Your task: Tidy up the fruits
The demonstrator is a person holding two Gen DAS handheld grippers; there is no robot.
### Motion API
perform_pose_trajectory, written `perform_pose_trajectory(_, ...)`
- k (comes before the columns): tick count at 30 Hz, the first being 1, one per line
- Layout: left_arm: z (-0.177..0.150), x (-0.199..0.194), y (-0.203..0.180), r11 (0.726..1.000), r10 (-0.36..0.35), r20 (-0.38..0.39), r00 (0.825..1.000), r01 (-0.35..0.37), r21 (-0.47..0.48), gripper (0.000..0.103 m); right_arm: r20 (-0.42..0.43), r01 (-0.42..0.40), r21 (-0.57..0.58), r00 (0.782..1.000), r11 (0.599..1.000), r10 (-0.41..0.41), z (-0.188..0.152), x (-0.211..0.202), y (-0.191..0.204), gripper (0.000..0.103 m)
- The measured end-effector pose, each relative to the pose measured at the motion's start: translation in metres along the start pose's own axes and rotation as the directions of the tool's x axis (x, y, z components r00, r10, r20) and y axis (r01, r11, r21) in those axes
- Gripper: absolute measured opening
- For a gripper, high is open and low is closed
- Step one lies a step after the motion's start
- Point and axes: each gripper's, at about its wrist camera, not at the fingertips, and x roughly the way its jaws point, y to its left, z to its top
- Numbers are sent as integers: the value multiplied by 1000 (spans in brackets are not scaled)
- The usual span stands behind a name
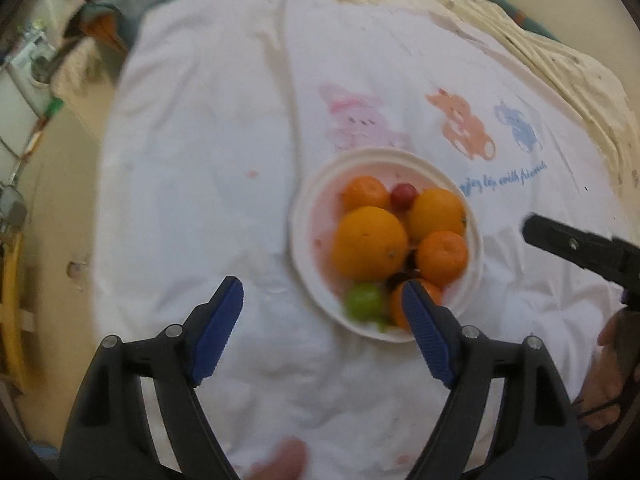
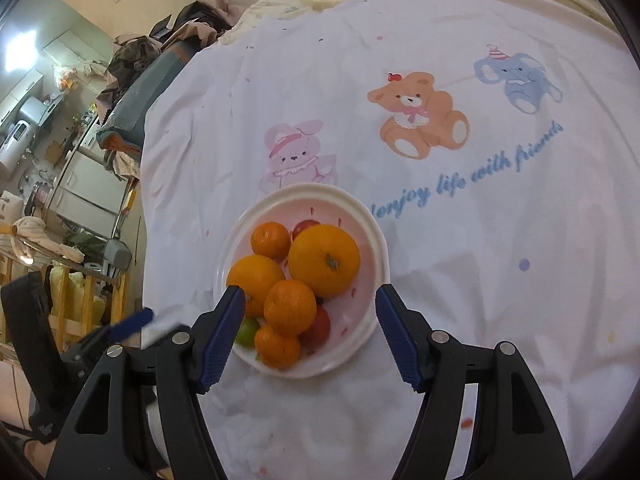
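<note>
A white plate lies on the printed sheet and holds the fruit in a heap. In it are two large oranges, several mandarins, a green fruit and small red fruits. My left gripper hangs open over the plate's near left rim with nothing between its blue pads. My right gripper is open above the plate's near half, its pads apart from the fruit. Each gripper shows at the edge of the other's view.
The white sheet, printed with a rabbit, a bear, an elephant and blue lettering, covers a bed. Its left edge drops to a cluttered room with a wooden frame. A hand holds the right gripper's handle.
</note>
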Motion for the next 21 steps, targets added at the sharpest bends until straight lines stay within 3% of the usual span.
perform_pose_trajectory(3, -2, -20, 7, 1000, 17, 56, 998, -18, 9, 79, 21, 24, -26, 999, 999, -24, -8, -17, 9, 87)
perform_pose_trajectory(7, -10, -46, 14, 1000, 0, 96, 995, 1, -12, 79, 49, 34, -61, 998, 998, -31, -26, -45, 26, 91)
perform_pose_trajectory(11, -23, -74, 20, 997, -23, 124, 992, 31, -64, 97, 78, 56, -94, 996, 994, -49, -48, -65, 39, 94)
perform_pose_trajectory(21, -69, -109, 19, 1000, 14, 217, 976, -10, -18, 103, 233, 106, -128, 970, 986, -74, -101, -95, 51, 103)
